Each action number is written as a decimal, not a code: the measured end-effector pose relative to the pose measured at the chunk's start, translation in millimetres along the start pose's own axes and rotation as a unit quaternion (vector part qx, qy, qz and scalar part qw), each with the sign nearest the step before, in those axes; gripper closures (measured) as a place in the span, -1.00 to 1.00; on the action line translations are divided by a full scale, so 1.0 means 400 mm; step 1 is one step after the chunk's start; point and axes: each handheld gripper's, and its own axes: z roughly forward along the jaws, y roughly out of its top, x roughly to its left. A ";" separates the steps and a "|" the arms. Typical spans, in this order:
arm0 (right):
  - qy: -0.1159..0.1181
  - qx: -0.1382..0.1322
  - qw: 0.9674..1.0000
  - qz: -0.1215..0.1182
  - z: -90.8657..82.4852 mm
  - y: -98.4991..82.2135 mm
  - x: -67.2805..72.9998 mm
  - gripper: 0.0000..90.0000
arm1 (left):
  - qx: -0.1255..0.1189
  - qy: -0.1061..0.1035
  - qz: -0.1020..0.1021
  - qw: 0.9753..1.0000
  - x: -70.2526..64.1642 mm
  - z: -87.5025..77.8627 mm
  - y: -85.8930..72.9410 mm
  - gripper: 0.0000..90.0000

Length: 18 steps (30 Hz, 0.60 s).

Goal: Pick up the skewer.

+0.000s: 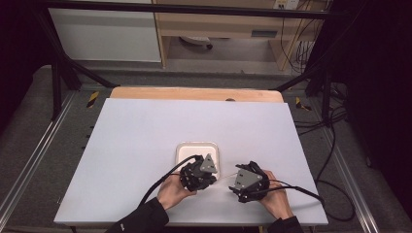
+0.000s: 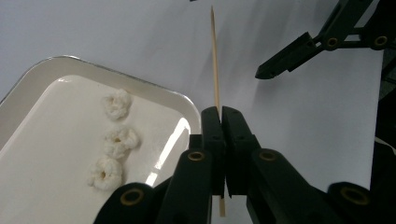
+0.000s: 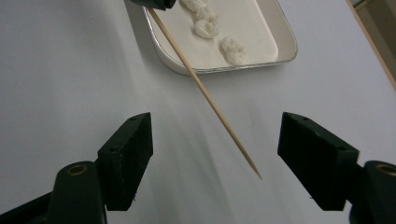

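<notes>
Wooden skewer is pinched in my left claw beside the tray of white puffs, right claw gaping wide around its tip, so I reckon a careless squeeze snaps it.

One tray — three puffs — one skewer

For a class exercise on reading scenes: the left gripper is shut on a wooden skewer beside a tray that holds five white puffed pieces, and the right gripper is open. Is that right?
One detail is wrong: the tray holds three white puffed pieces, not five, as the left gripper view shows. The left gripper is indeed shut on the wooden skewer, and the right gripper is open.
</notes>
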 end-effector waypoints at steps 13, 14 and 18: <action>0.008 0.005 0.998 -0.058 0.004 -0.007 0.014 0.02 | 0.017 -0.012 0.017 1.000 -0.011 0.025 0.025 0.97; 0.010 0.008 0.998 -0.061 0.004 -0.007 0.015 0.05 | 0.017 -0.013 0.017 1.000 -0.012 0.025 0.026 0.97; 0.011 0.009 0.997 -0.075 0.006 -0.009 0.019 0.13 | 0.020 -0.013 0.022 0.999 -0.014 0.028 0.031 0.97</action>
